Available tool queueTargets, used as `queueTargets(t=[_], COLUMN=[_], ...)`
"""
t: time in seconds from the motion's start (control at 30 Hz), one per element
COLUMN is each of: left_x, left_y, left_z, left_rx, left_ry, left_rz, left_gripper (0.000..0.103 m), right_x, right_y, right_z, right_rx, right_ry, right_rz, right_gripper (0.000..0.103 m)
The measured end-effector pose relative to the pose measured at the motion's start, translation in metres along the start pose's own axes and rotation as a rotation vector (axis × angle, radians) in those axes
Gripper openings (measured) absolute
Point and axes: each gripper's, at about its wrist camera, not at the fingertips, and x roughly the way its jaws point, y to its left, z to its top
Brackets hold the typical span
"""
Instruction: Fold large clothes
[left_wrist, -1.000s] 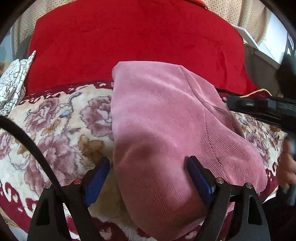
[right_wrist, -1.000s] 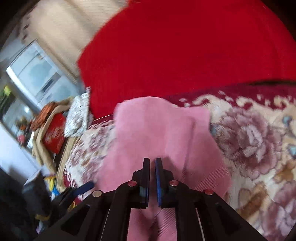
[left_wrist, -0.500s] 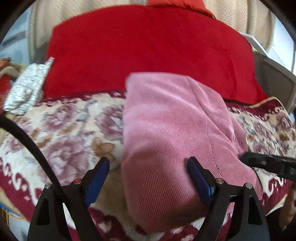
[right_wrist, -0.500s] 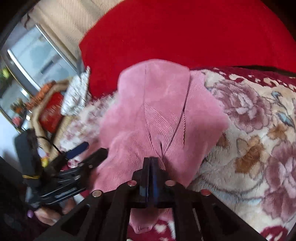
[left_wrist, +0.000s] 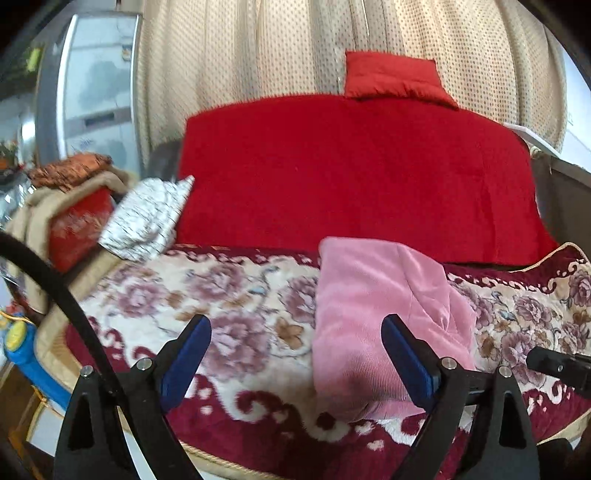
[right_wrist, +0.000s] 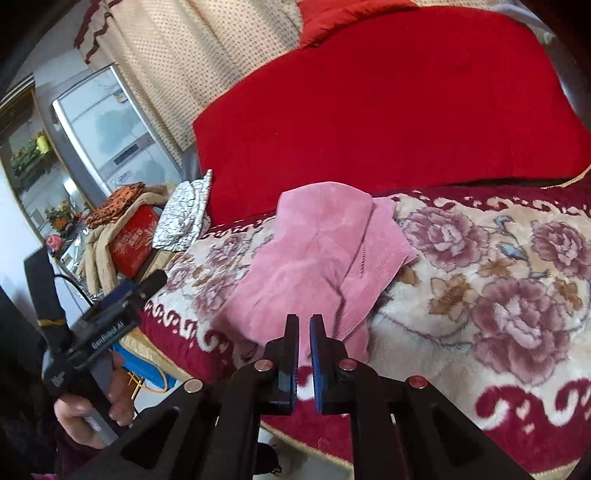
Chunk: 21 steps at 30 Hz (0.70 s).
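Observation:
A folded pink corduroy garment (left_wrist: 373, 310) lies on the floral blanket (left_wrist: 236, 306) of a sofa, its near end at the front edge. It also shows in the right wrist view (right_wrist: 314, 258). My left gripper (left_wrist: 295, 347) is wide open and empty, drawn back from the sofa, with its right finger in front of the garment. My right gripper (right_wrist: 303, 339) has its jaws nearly together with a thin gap, nothing between them, just short of the garment's near end. The left gripper (right_wrist: 122, 299) also shows in the right wrist view, held in a hand.
A red blanket (left_wrist: 354, 177) covers the sofa back, with a small red cushion (left_wrist: 395, 79) above. A white patterned cloth (left_wrist: 147, 218) and a pile of bags (left_wrist: 70, 206) sit at the sofa's left end. Dotted curtains (left_wrist: 258, 55) hang behind.
Both grippers have pulled back from the garment. The right gripper, pressed shut at the garment's near end before, now shows a thin gap and holds nothing. The garment lies flat on the blanket.

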Motion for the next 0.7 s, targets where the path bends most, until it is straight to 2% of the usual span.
queueTargets(t=[0.27,0.3,0.33,0.37,0.4,0.43,0.47,0.53,0.7], left_x=[-0.059,-0.065,-0.072,-0.079,-0.087,-0.092,-0.097,-0.106,-0.132], left_y=[0.002,0.002,0.001,0.000,-0.001,-0.003,-0.005,-0.009,-0.014], left_z=[0.009,0.009,0.009,0.010,0.009,0.009,0.009,0.010,0.013], left_rx=[0.029,0.029,0.030,0.035,0.042,0.052,0.061,0.083,0.108], left_ry=[-0.076,-0.085,-0.098,-0.110,-0.121,-0.131,-0.137,-0.148,-0.201], left_rz=[0.005,0.008,0.014,0.022,0.029,0.033,0.037,0.053,0.069], left_gripper=[0.094,0.094,0.094,0.094,0.094,0.094,0.095,0.099,0.100], right_x=[-0.042,-0.046,-0.053,-0.059,-0.063,-0.071,-0.084,-0.097,-0.118], right_y=[0.027,0.029,0.032,0.033,0.032,0.032,0.033,0.037,0.059], right_z=[-0.013,-0.013,-0.015,-0.016,-0.016,-0.017,-0.020,-0.022,-0.020], right_rx=[-0.043,-0.046,-0.049,-0.047,-0.043,-0.035,-0.026,-0.039,-0.108], right_ry=[-0.063,-0.070,-0.086,-0.101,-0.115,-0.145,-0.217,-0.272,-0.320], right_rz=[-0.018,-0.022,-0.024,-0.019,-0.015,-0.006,0.014,0.001,-0.116], right_gripper=[0.009,0.014,0.020,0.048,0.087,0.095,0.095,0.095,0.095])
